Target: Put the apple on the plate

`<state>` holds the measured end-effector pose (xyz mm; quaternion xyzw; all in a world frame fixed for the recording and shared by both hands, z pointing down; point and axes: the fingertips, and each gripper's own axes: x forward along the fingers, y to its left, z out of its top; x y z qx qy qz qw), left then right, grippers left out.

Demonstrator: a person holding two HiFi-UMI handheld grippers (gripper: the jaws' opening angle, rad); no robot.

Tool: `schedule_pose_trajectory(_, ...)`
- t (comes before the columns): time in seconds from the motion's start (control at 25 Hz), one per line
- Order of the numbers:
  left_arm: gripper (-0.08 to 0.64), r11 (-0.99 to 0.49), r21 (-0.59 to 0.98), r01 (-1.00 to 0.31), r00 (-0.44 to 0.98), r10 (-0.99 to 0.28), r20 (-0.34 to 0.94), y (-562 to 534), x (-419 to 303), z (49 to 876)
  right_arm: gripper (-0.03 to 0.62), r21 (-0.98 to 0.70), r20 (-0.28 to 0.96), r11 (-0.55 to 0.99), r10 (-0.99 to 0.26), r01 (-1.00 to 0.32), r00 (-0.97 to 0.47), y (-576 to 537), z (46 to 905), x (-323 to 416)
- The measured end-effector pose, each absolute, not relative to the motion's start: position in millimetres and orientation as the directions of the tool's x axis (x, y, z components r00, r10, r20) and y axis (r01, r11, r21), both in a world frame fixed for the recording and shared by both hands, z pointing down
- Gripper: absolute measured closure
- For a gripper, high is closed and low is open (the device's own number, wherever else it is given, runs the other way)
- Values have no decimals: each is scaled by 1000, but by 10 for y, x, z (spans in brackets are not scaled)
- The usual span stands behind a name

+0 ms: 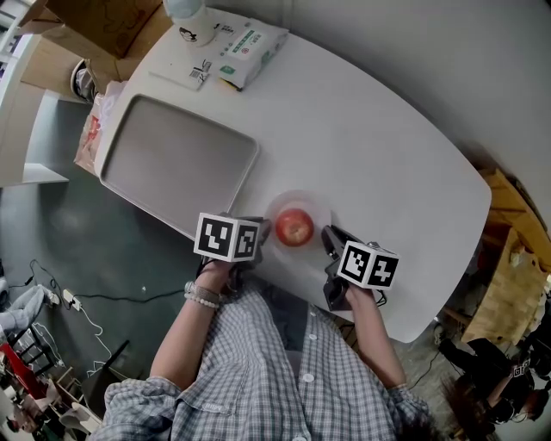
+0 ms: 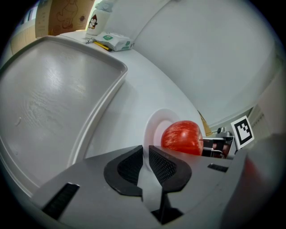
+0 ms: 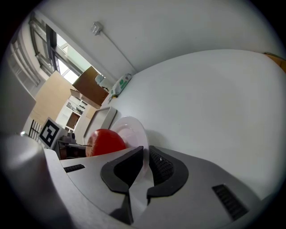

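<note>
Fig. My left gripper [image 2: 145, 154] and right gripper [image 3: 146, 156] each pinch the thin, round white plate's [image 2: 152, 127] rim; the glossy red apple [image 2: 181, 137] sits on it.

Cluttered lab or office: white table [image 1: 379, 155], cardboard boxes [image 1: 112, 21], floor cables [image 1: 129, 298]

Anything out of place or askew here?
Nothing stands out. The apple sits on the plate, nothing is spilled or damaged, and the left gripper and right gripper each have their jaws shut on the plate's rim from opposite sides.
</note>
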<state>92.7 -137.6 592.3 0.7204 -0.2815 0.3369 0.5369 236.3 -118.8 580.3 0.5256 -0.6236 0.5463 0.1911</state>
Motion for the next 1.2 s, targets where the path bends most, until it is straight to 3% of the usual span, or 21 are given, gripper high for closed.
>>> schedule_pose_trajectory(1.2, 515, -264, 604, -751, 630, -18, 776, -1500, 734, 5616, 541, -501, 812, -158, -426, -851, -399, -1350, 5514, 2175)
